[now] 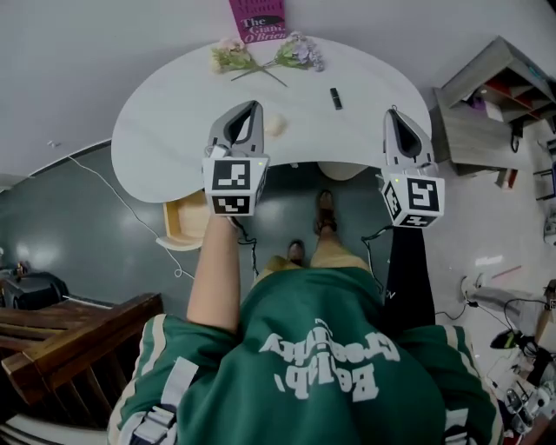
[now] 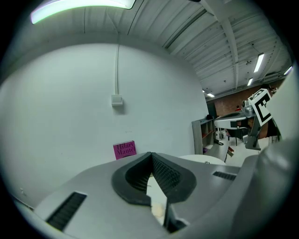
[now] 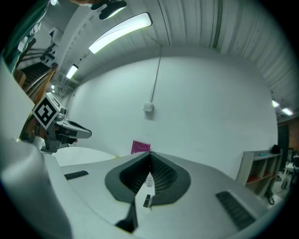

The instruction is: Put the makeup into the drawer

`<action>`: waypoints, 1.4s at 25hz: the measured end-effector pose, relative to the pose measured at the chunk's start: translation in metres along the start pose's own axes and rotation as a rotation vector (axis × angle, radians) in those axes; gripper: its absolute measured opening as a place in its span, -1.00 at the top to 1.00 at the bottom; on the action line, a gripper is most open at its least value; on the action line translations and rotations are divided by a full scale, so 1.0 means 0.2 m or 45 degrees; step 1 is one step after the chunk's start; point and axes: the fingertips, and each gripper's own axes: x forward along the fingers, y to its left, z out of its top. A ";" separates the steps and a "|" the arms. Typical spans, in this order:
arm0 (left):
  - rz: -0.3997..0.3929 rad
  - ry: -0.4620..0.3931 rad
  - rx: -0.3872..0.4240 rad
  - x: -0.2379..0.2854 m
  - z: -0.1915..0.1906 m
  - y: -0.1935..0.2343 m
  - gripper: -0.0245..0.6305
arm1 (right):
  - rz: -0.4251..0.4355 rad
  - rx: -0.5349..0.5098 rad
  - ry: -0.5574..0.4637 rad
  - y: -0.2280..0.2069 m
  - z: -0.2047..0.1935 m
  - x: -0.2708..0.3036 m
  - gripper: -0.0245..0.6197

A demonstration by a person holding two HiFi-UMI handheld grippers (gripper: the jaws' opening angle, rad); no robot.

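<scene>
A white curved table carries a small black makeup stick near its back right and a cream round puff near its front edge. My left gripper hovers over the front edge just left of the puff, jaws shut and empty. In the left gripper view the puff shows low in the slot between the jaws. My right gripper hangs over the table's right end, also shut and empty. The black stick appears ahead of it in the right gripper view. An open wooden drawer sticks out under the table's left front.
A pink book leans on the wall at the table's back, with two sprigs of flowers in front of it. A grey shelf unit stands to the right. Dark wooden steps are at lower left. Cables run across the floor.
</scene>
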 end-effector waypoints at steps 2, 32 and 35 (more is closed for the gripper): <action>0.028 0.011 0.012 0.07 -0.01 0.04 0.88 | 0.033 0.004 -0.023 -0.02 0.01 0.12 0.90; 0.332 0.143 0.033 0.76 -0.08 0.43 0.88 | 0.398 0.082 -0.166 -0.21 0.07 1.32 0.90; 0.304 0.180 0.023 0.79 -0.15 0.42 0.87 | 0.406 0.076 -0.155 -0.21 0.05 1.34 0.90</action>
